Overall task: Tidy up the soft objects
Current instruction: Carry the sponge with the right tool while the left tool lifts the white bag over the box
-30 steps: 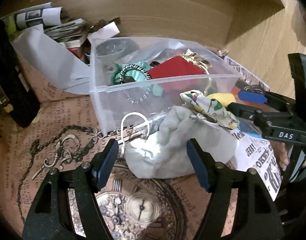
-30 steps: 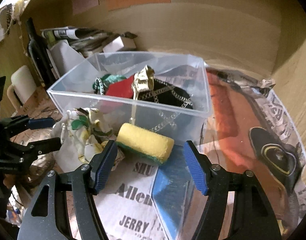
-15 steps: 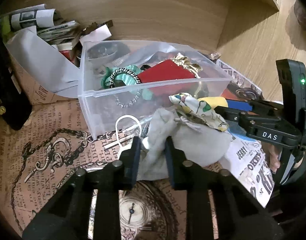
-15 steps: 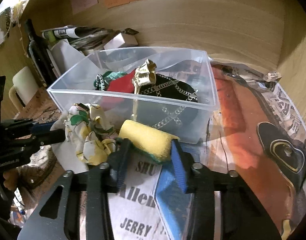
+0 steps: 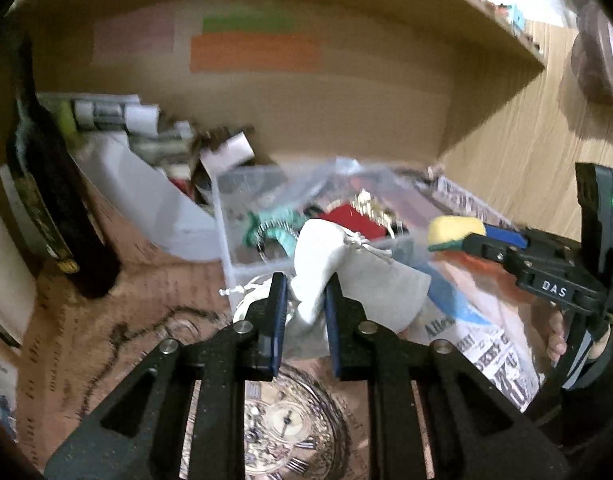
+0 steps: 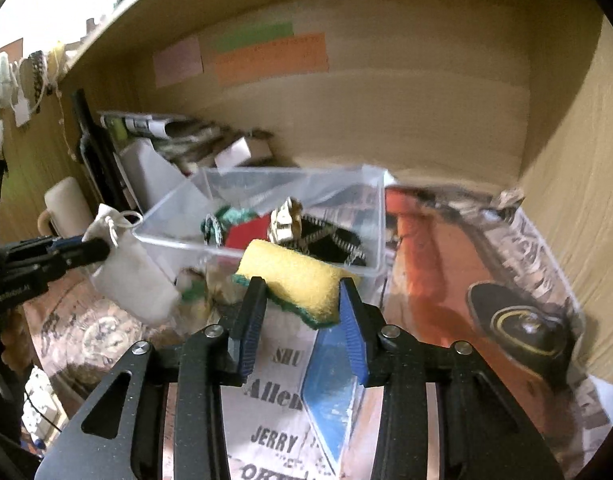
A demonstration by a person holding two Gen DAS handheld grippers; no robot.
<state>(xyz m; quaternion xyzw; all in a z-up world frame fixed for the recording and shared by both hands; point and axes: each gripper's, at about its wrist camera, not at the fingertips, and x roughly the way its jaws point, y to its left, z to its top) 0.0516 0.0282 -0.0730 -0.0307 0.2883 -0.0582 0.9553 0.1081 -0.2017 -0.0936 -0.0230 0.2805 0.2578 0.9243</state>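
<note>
Through the left wrist camera, the left gripper point(image 5: 302, 308) pinches a grey drawstring pouch point(image 5: 326, 268), hanging at the near wall of the clear bin point(image 5: 242, 272) at 12 o'clock. From the right wrist camera, the right gripper point(image 6: 300, 312) clamps a yellow sponge point(image 6: 294, 276), long axis crosswise, the bin's rim point(image 6: 266, 252) just beyond at 12 o'clock

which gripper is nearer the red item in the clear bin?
Hard to call; right looks marginally nearer. Right gripper, shut on the yellow sponge, sits just before the red item; left gripper, holding the grey pouch, is similar.
</note>
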